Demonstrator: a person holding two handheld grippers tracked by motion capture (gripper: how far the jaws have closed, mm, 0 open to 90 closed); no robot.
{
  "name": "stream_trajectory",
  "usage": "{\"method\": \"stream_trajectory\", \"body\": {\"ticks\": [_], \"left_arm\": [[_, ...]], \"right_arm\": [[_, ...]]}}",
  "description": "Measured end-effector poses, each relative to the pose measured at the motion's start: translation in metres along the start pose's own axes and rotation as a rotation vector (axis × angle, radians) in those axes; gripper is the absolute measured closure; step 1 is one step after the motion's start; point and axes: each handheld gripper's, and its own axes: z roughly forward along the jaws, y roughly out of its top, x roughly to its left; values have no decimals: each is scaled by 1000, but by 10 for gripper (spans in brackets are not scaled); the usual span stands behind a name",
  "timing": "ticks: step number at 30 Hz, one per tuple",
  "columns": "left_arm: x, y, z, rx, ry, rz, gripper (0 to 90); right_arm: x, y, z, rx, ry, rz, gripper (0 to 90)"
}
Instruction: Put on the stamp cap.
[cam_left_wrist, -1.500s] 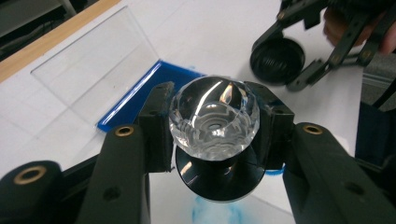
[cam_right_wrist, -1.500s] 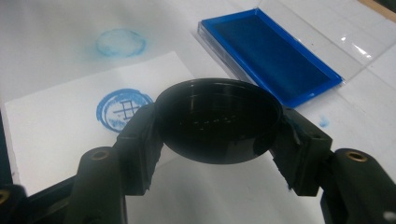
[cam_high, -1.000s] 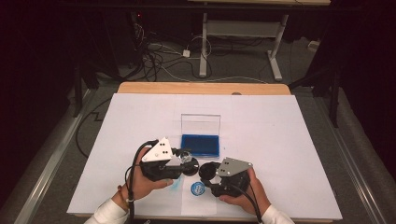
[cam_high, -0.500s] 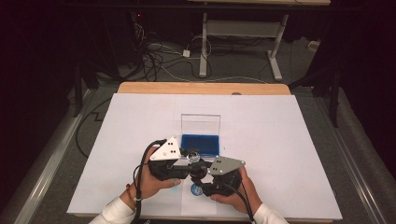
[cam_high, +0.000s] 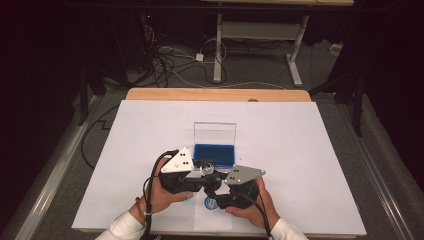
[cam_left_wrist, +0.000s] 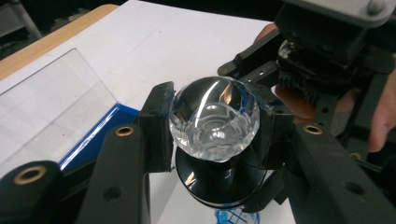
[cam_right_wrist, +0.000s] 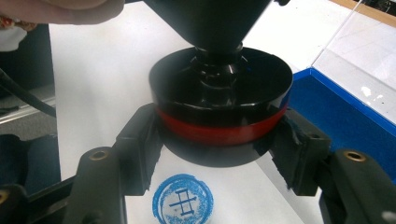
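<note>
We hold the round black stamp with the clear faceted knob (cam_left_wrist: 214, 119) just above its blue circular print (cam_right_wrist: 183, 201), near the blue ink pad (cam_high: 215, 153). The left hand-held gripper (cam_left_wrist: 212, 128) clamps the knob; the right hand-held gripper (cam_right_wrist: 219, 140) clamps the red-banded base. We judge stamping done; next, lift clear. The right gripper view reveals the print's detail.

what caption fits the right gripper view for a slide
Right tongs shut on the stamp base, raised above its blue round print on white paper, beside the blue ink pad.

White-covered table (cam_high: 310, 165), blue ink pad box (cam_high: 214, 153) and stamped paper sheet (cam_high: 212, 216) on it
</note>
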Motion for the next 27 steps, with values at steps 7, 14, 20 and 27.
{"method": "stream_trajectory", "body": {"ticks": [7,14,20,27], "left_arm": [[1,-4,3,-5,-14,-16,546],[5,-7,2,-25,-28,-41,546],[7,-9,0,-47,-45,-59,547],[7,-12,2,-67,-49,-85,547]], "right_arm": [[1,-1,1,4,5,7,389],[3,-1,0,-13,-20,4,391],[4,-1,-3,-17,-17,7,392],[4,0,-5,-13,-16,11,391]]}}
